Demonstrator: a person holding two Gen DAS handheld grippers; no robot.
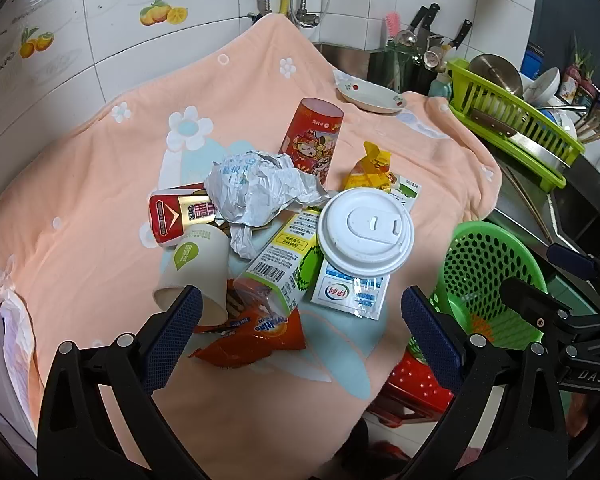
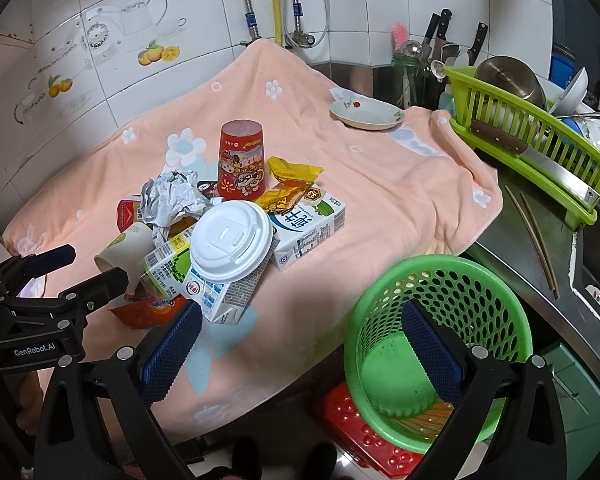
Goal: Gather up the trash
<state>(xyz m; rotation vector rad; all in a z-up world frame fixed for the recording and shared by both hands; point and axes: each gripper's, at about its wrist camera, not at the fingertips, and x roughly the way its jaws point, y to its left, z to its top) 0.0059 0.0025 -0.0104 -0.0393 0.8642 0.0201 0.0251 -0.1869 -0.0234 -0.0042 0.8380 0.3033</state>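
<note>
Beside the basket (image 2: 440, 320) — carton (image 2: 312, 228) lies flat, seemingly rightward.

A trash pile (image 2: 220, 240) lies on the peach towel (image 2: 380, 200) covering the desk, a white lid (image 2: 231, 241) topping it. At five o'clock stands an empty green basket (image 2: 440, 320). The right gripper (image 2: 300, 344) hangs with jaws apart, empty; the left gripper (image 2: 60, 276) enters at nine o'clock.

Left gripper (image 1: 300, 312) and right gripper (image 2: 302, 336) both held side by side, jaws wide apart, gripping nothing.
</note>
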